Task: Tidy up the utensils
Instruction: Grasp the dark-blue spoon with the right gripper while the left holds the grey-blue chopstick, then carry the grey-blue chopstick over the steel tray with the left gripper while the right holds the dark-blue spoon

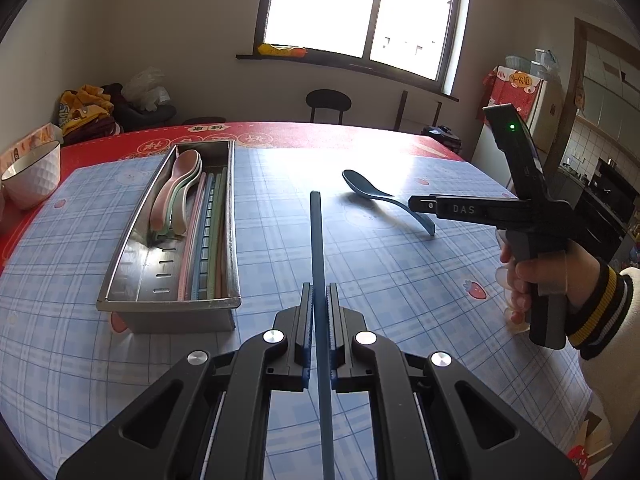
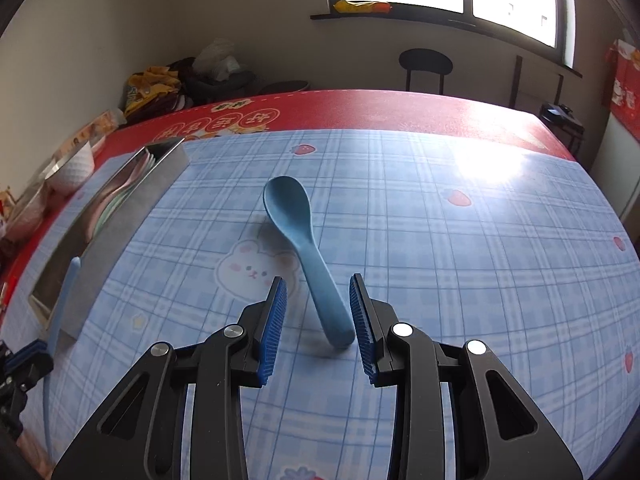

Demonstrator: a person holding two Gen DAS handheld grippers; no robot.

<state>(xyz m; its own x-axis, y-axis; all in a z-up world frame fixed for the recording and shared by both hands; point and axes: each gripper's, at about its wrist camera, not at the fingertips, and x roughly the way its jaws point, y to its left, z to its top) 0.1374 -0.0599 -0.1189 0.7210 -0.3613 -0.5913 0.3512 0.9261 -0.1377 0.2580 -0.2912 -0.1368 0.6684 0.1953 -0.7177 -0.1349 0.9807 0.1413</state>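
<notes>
Left wrist — left gripper (image 1: 319, 300) around blue chopstick (image 1: 318, 248).

Blue spoon (image 2: 294, 236), blue chopstick (image 1: 319, 264), steel-grey tray (image 1: 168, 305), blue plaid tablecloth (image 2: 440, 260), red border.

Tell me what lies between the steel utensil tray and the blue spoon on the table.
In the right wrist view, only bare blue plaid tablecloth with a bunny print lies between the steel utensil tray and the blue spoon. In the left wrist view, the blue chopstick held above crosses that gap.
</notes>
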